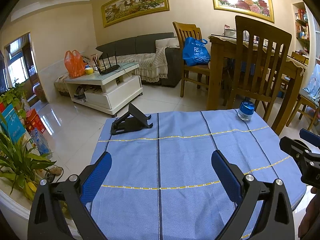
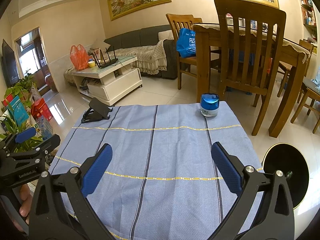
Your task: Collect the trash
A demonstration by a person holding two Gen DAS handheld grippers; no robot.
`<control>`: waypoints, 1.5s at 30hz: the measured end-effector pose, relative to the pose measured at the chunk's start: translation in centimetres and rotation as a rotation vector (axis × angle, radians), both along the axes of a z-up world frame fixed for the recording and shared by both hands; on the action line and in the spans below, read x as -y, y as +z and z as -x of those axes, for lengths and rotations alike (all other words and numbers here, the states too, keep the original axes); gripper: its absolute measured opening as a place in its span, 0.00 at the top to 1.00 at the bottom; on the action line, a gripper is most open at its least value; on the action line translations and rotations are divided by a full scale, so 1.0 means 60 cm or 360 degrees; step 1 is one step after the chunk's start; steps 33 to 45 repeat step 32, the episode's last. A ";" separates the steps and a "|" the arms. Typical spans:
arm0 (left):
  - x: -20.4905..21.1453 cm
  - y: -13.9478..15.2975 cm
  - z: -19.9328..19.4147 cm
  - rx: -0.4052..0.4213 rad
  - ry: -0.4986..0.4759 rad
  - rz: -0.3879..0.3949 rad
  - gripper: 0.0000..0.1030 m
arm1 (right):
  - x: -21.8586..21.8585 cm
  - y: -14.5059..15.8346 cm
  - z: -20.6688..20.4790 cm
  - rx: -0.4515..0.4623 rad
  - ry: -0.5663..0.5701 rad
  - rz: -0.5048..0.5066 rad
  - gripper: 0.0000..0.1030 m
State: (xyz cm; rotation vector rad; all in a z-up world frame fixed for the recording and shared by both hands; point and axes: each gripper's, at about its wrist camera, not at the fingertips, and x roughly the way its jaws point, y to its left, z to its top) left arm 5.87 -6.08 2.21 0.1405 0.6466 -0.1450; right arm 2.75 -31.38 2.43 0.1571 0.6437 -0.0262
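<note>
1. Over the near half of the blue checked cloth [image 2: 160, 150] on the worktop: left tongs [image 1: 161, 172] and right tongs [image 2: 161, 166], both spread wide apart, both empty.
2. At the far right corner of that cloth: a small blue-capped jar [image 2: 209, 105], upright, just beside the far edge. No crumpled paper or wrapper visible anywhere on the cloth; jar probably the likeliest trash item, though not certain.
3. At the far left corner of the cloth: a black folding phone stand [image 1: 131, 121], well apart from the jar.
4. Off the right edge of the cloth, low: a round black bin [image 2: 286, 175], probably the drop point.
5. Risks: jar nudged off the far edge by a forward push; smooth cap slipping from a high pinch; cloth dragged and bunched by low tongs.
6. Room: middle of the cloth bare, a free path to the jar; wooden chair [image 2: 250, 50] close beyond the far edge, limiting overreach.
</note>
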 end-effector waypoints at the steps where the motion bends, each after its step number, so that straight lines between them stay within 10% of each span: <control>1: 0.000 -0.001 0.000 -0.0002 -0.0001 0.0002 0.06 | 0.000 0.000 0.000 0.0000 0.0000 0.0001 0.05; 45: 0.007 -0.006 -0.006 -0.0001 -0.0004 -0.0069 0.06 | 0.005 -0.013 0.004 -0.0017 0.0009 -0.0013 0.05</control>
